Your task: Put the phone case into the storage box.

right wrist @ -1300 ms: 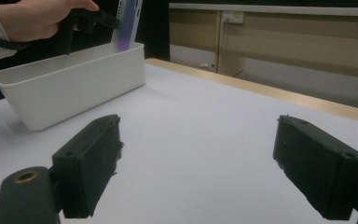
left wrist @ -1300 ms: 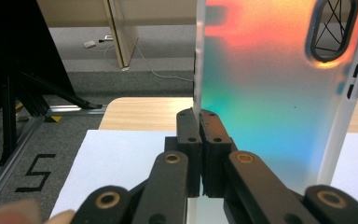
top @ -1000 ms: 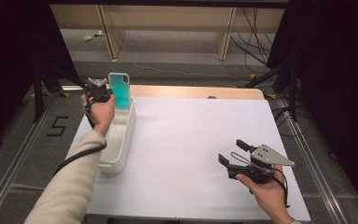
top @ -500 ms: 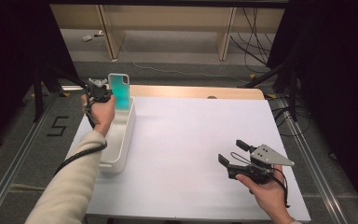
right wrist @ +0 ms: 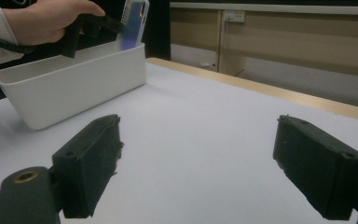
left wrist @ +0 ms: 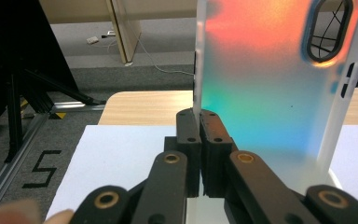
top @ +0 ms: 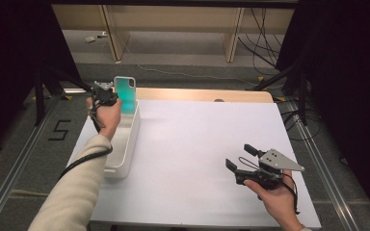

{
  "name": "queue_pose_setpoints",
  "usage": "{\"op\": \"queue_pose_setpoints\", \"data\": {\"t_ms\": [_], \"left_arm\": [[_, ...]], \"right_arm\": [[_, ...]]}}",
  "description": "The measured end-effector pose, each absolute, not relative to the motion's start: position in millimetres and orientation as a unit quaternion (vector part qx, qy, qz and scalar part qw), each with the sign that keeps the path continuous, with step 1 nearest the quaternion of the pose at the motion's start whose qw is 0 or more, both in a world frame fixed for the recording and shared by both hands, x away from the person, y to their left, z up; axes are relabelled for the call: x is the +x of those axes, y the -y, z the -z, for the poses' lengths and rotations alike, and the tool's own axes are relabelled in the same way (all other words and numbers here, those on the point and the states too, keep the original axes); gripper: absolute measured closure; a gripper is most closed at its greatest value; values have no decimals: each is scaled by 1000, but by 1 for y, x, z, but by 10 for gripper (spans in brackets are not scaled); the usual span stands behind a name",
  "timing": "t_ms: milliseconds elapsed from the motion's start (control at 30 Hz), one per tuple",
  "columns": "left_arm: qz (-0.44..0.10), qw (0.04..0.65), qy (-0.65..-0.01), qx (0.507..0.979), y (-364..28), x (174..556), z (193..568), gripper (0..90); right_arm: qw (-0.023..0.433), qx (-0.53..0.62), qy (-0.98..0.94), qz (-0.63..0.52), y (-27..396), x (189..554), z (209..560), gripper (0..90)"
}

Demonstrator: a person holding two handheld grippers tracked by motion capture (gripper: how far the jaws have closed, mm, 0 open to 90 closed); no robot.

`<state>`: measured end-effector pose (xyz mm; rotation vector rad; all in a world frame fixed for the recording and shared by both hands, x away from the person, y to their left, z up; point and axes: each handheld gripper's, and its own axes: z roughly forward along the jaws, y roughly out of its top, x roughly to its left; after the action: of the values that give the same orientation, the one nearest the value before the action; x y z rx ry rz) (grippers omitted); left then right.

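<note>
- The left gripper is clenched on the side edge of a phone case, its two black jaws pressed together with the thin rim of the case between them.
- The phone case stands upright, held above the far end of the white bin; its back shimmers from orange at the top to teal and blue below.
- The bin sits on the left part of the white table, long side running away from the person.
- The right gripper is well apart from the bin, low over the near right part of the table, its jaws spread wide with nothing between them.
</note>
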<state>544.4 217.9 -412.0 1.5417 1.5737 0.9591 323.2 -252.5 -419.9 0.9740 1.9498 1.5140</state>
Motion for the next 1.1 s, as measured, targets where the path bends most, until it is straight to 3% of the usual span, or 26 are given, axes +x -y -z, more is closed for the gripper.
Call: {"op": "queue_pose_setpoints", "data": {"t_ms": [1100], "left_arm": [[-371, 347, -613, 605, -216, 548, 420, 869]], "right_arm": [[236, 358, -713, -554, 252, 323, 420, 161]]}}
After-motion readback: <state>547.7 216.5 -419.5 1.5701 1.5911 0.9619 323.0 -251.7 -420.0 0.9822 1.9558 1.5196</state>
